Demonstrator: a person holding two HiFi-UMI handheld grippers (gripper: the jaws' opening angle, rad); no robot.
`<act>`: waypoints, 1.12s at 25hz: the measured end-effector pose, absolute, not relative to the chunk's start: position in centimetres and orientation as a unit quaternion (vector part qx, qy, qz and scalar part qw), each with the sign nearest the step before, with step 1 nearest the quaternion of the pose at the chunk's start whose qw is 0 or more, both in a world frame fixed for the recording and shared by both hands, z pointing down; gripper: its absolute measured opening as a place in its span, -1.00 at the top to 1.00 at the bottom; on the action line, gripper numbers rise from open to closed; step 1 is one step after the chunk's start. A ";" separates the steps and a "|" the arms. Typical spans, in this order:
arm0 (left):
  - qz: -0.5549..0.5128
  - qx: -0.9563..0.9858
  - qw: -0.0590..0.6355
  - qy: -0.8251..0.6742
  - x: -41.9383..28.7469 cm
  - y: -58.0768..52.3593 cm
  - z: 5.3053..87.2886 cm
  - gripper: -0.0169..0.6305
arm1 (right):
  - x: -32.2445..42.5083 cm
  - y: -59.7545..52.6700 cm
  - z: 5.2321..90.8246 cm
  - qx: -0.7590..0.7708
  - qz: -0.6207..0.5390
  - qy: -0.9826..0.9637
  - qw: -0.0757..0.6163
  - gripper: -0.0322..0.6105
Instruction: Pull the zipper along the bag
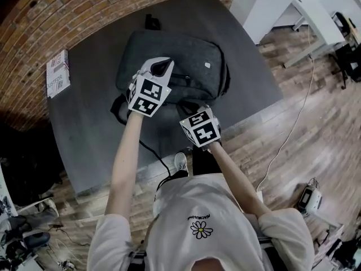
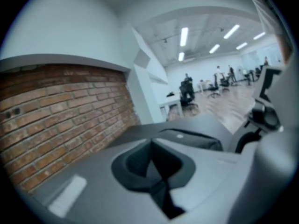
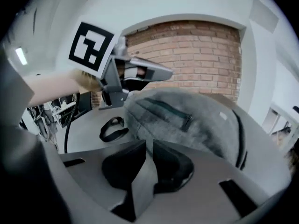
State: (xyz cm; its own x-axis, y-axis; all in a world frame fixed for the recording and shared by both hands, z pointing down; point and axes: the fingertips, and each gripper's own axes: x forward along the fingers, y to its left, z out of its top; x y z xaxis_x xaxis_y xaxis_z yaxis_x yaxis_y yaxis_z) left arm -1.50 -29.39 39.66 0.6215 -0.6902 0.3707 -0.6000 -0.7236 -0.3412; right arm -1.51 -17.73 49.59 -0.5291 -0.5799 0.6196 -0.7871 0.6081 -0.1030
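Right gripper [image 3: 148, 149]: jaws a narrow gap apart, nothing between, hovering off the near edge of the bag [image 1: 194, 55]; left gripper [image 1: 164, 67]: jaws together, empty, above the bag's left half. Judgement: pinch the zipper pull [image 3: 187, 122] on the bag's front pocket squarely; pin the fabric beside it with the other gripper; draw along the track without lifting the bag. Count: one bag; two grippers; one pull seen; one box [image 1: 58, 73] well left of the bag.

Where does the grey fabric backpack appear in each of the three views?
Head view: grey fabric backpack upper centre, on the dark table.
Left gripper view: backpack a thin strip right of centre.
Right gripper view: backpack fills the centre.
Shared landmark: red brick wall beside the table.
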 end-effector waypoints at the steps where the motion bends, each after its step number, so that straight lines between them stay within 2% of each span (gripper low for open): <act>1: -0.221 -0.891 0.092 0.386 -2.3 -29.1 38.0 0.95 | -0.7 -17.9 48.3 0.403 0.171 -0.858 0.267 0.75; 4: -0.158 -0.870 0.087 0.458 -5.0 -27.2 33.6 0.95 | 1.0 -18.2 44.5 0.415 0.123 -0.869 0.240 0.78; 5: -0.138 -0.862 0.084 0.481 -6.0 -26.4 32.5 0.95 | 1.3 -18.2 43.3 0.420 0.113 -0.872 0.224 0.85; 11: -0.032 -0.795 0.076 0.601 -12.0 -19.1 28.1 0.95 | 2.3 -17.7 35.0 0.450 0.079 -0.888 0.056 0.89; 13: -0.004 -0.777 0.079 0.625 -13.5 -16.6 27.4 0.95 | 2.4 -17.0 33.0 0.456 0.058 -0.888 0.026 0.90; 19: 0.020 -0.745 0.105 0.658 -15.8 -12.0 26.9 0.95 | 2.8 -15.2 30.2 0.477 0.018 -0.879 -0.002 0.90; 28: 0.002 -0.752 0.090 0.653 -16.4 -9.6 29.8 0.95 | 3.4 -12.3 31.4 0.496 0.002 -0.868 0.008 0.90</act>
